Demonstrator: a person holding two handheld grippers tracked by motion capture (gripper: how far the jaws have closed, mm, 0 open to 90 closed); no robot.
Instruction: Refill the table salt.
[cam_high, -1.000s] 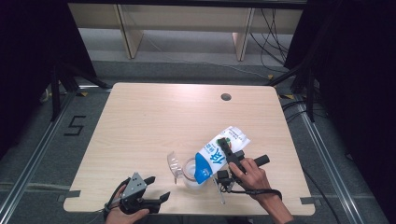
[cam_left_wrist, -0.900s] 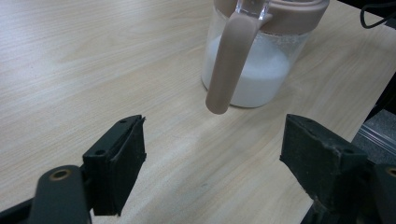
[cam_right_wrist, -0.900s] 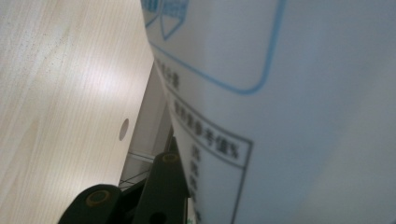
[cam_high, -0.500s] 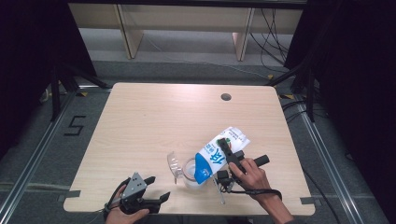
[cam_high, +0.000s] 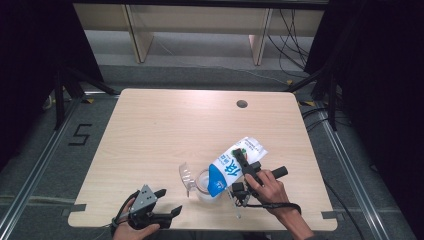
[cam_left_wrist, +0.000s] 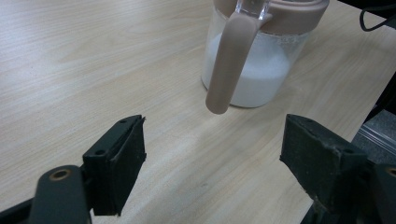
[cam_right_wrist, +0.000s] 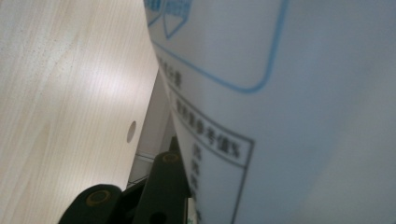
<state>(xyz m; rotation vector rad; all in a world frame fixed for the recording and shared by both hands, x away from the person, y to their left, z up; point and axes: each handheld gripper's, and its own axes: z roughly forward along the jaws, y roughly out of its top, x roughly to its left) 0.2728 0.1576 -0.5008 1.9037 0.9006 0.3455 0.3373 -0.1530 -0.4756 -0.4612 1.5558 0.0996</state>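
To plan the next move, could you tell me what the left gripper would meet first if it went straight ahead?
Probably the jug's handle: it hangs ahead of the open left gripper, with bare table between, though depth is hard to judge.

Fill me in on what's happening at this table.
A person is pouring milk. The right gripper is clamped on a blue-and-white milk carton, tipped with its top over a clear pitcher near the front edge of the wooden table. The pitcher already holds white liquid, roughly half full in the left gripper view. The left gripper sits at the table's front edge, jaws open and empty, pointed toward the pitcher's handle.
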